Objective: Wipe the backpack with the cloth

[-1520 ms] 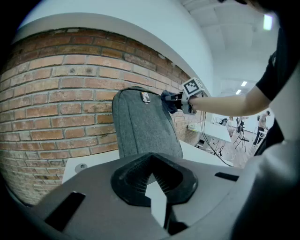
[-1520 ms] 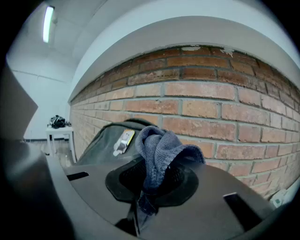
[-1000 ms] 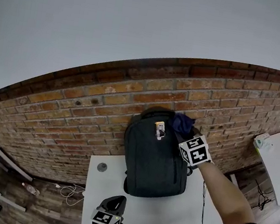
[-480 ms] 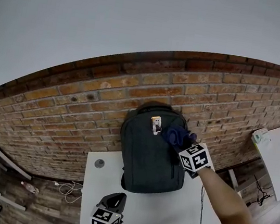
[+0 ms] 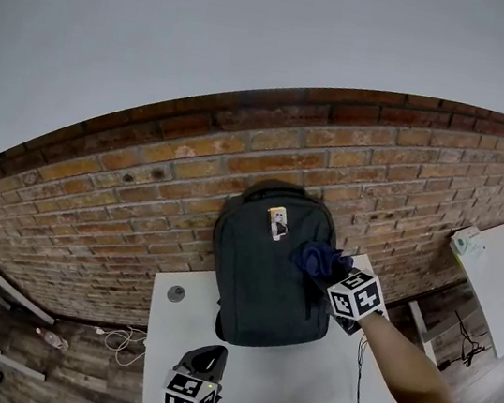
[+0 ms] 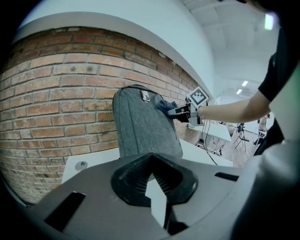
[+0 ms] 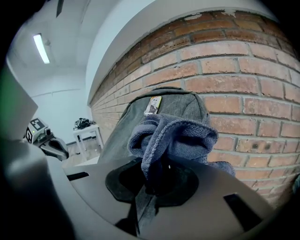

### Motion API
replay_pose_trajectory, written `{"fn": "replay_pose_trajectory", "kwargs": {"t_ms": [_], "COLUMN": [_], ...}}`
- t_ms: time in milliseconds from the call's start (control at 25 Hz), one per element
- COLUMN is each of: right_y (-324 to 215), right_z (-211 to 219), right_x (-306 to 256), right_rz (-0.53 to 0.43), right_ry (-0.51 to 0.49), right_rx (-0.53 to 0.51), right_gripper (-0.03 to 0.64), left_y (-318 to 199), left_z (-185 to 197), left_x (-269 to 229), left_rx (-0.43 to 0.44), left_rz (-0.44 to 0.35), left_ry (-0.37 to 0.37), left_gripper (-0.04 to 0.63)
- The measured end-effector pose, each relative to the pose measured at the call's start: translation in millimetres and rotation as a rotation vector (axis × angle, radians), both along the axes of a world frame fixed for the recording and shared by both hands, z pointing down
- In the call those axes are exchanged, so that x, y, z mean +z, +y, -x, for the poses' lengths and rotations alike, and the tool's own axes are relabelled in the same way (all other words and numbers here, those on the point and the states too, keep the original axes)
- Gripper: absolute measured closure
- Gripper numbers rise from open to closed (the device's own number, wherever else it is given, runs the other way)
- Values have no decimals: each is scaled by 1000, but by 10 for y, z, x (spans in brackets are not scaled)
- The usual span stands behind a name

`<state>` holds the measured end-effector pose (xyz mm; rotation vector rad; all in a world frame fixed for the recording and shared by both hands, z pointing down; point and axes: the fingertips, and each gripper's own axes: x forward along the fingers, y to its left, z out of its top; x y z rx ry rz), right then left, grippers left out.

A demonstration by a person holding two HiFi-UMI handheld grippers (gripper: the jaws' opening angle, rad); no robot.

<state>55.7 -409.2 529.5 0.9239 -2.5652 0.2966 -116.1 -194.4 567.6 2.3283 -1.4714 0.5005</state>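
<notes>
Grips the bunched blue cloth (image 7: 174,135) tight in the right gripper (image 7: 154,183) and presses it on the upper right front of the grey backpack (image 5: 259,278), upright on the white table (image 5: 298,388) against the brick wall (image 5: 129,200). Holds the left gripper (image 6: 157,187) low, jaws together, empty.

The backpack (image 5: 269,274) is matt grey woven fabric with a fine, even grain. The cloth (image 7: 173,136) is soft blue towelling with a dull, nubbly looped pile. The brick wall (image 5: 139,197) looks rough and matt, and the table (image 5: 299,384) is smooth white.
</notes>
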Motion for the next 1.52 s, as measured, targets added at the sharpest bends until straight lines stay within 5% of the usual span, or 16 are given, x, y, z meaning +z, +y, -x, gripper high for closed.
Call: {"fn": "replay_pose_trajectory", "kwargs": {"t_ms": [520,1040,1520], "right_y": [517,1043,1322], "right_z": [-194,-309,-350], "right_x": [489,1376,1772], "right_rz": [98,198,239], "right_ry": [-2,141,167], "right_rx": [-10,-19,39], "right_gripper": [569,569,569], "left_y": [-4,8,40], "left_z": [-20,-85,-2], "left_x": [23,45,9], "left_rx": [7,22,6], "left_rz": [9,18,12], "left_ry": [7,11,5], "left_gripper": [614,614,614]}}
